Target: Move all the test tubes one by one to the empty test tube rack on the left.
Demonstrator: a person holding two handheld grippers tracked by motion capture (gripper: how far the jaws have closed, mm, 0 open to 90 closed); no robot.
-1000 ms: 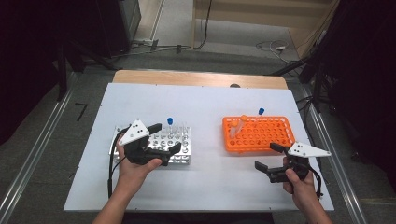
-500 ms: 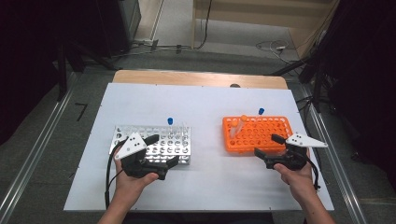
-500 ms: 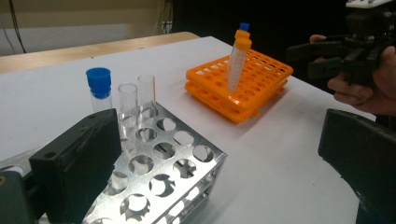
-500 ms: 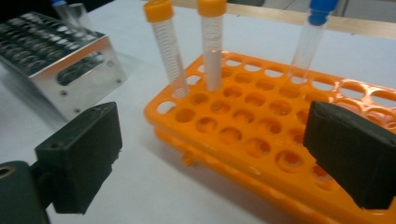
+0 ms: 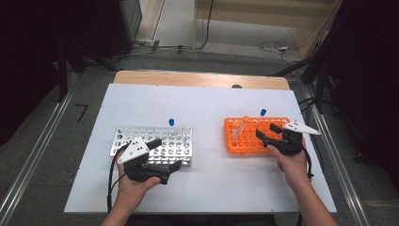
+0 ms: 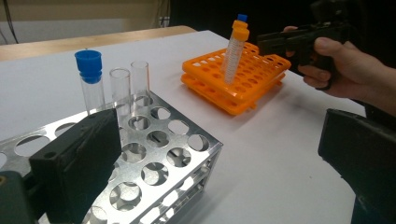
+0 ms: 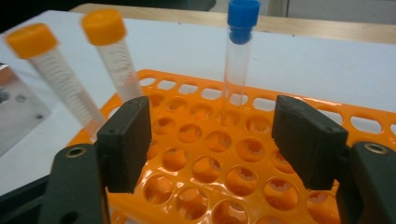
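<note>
Over the glossy orange rack (image 7: 205,172), the right gripper (image 7: 212,140) is hovering, its jaws just closing with nothing between them. Behind the rack's round holes, a clear blue-capped tube (image 7: 240,56) is standing upright; two orange-capped tubes (image 7: 114,56) are leaning leftward.

- The right gripper (image 5: 272,134) has come in over the near right part of the orange rack (image 5: 235,141); a second ago it hung off that rack's near right corner, above the bare table.
- Its jaws have just been closing and now stand narrower, with nothing between them; the blue-capped tube (image 7: 240,51) stands beyond the gap.
- The left gripper (image 5: 164,154) has drawn back from above the metal rack (image 5: 181,141) to the rack's near edge.
</note>
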